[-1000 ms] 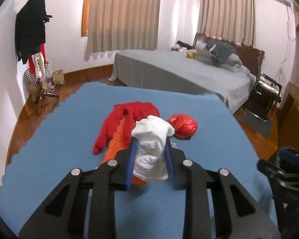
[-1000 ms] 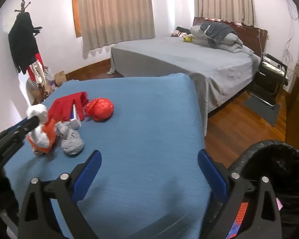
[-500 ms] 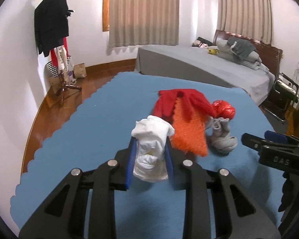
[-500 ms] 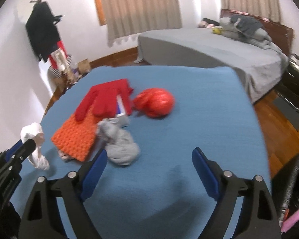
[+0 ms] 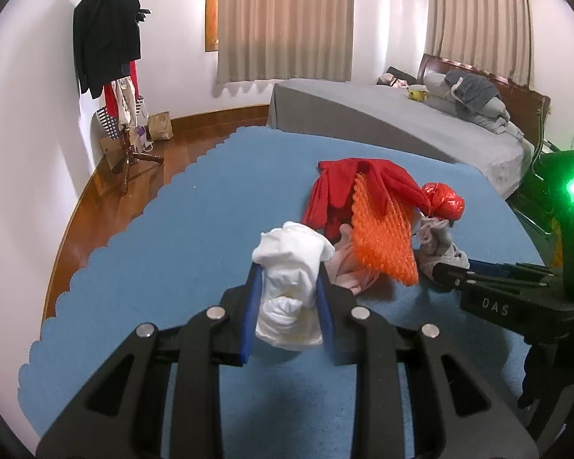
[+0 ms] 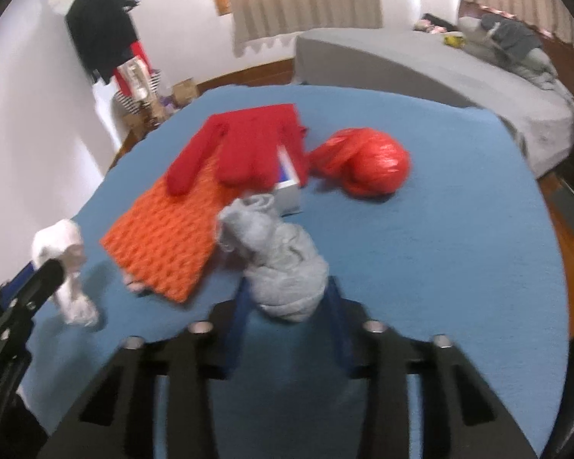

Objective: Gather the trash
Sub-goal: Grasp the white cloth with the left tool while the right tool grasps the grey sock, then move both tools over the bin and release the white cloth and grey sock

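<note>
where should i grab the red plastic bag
Grip the red bag across its round, bunched-up body, coming from above: it sits alone on the blue cloth, free on the near, far and right sides. Its loose tail points left toward the red glove, so avoid that side.

1. My right gripper (image 6: 287, 306), a second ago open beside the black bin, has swung over the blue table (image 6: 459, 237).
2. Its jaws have narrowed around the crumpled grey cloth (image 6: 279, 264).
</note>
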### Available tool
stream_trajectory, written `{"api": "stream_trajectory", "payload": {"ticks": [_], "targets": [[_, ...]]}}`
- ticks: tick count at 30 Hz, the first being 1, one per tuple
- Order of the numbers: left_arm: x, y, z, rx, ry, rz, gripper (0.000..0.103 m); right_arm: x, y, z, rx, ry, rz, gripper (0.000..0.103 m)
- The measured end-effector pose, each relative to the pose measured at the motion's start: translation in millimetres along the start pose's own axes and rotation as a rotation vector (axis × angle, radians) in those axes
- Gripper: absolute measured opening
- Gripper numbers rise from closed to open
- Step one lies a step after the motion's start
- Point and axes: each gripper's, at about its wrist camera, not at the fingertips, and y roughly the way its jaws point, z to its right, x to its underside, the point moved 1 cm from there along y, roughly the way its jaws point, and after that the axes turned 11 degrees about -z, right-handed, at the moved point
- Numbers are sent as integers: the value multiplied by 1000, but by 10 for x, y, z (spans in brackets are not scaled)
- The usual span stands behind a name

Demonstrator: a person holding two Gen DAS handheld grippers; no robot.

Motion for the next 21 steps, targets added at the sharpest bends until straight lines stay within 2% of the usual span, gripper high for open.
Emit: {"api": "stream_trajectory", "payload": {"ticks": [2, 12, 21], "targets": [[0, -13, 6, 2, -2, 4, 26, 9, -83, 11, -24, 12, 10, 32], [-54, -301, 253, 33, 28, 45, 26, 224, -699, 323, -4, 96, 93, 32], [-106, -577, 752, 131, 92, 77, 26, 456, -1157, 691, 9, 174, 142, 32]]}}
